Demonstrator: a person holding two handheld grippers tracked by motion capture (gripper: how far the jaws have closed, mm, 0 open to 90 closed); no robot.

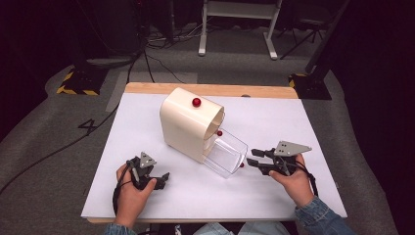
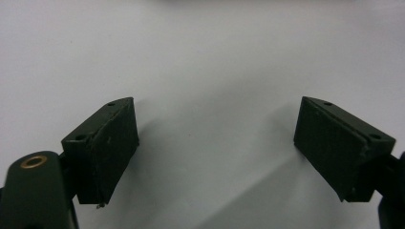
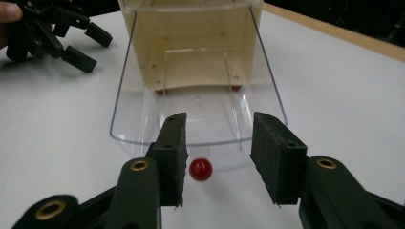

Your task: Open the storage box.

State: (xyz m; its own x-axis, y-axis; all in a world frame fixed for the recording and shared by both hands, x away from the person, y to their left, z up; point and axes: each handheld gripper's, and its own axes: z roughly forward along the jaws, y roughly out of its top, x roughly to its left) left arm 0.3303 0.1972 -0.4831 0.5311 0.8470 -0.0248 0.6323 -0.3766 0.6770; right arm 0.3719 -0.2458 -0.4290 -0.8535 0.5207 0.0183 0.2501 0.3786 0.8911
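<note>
Right gripper (image 3: 217, 160) sitting with jaws parted around one red knob (image 3: 200, 169) on a clear drawer (image 3: 198, 107), drawer sliding out of one cream box (image 1: 188, 122), left gripper (image 1: 161, 180) resting released on the white table (image 1: 274, 117), two more red knobs (image 1: 196, 102) showing on the box.

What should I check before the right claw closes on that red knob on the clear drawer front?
1. Right claw open: ok, jaws stand apart.
2. Red knob between the jaws: ok, it sits nearer the left jaw.
3. Clear drawer pulled out of the cream box: ok, partly out.
4. Left claw away from the drawer: ok, open over the white table.
5. Drawer holds nothing: ok, looks empty.
6. Box steady if the drawer moves: cannot tell.
</note>
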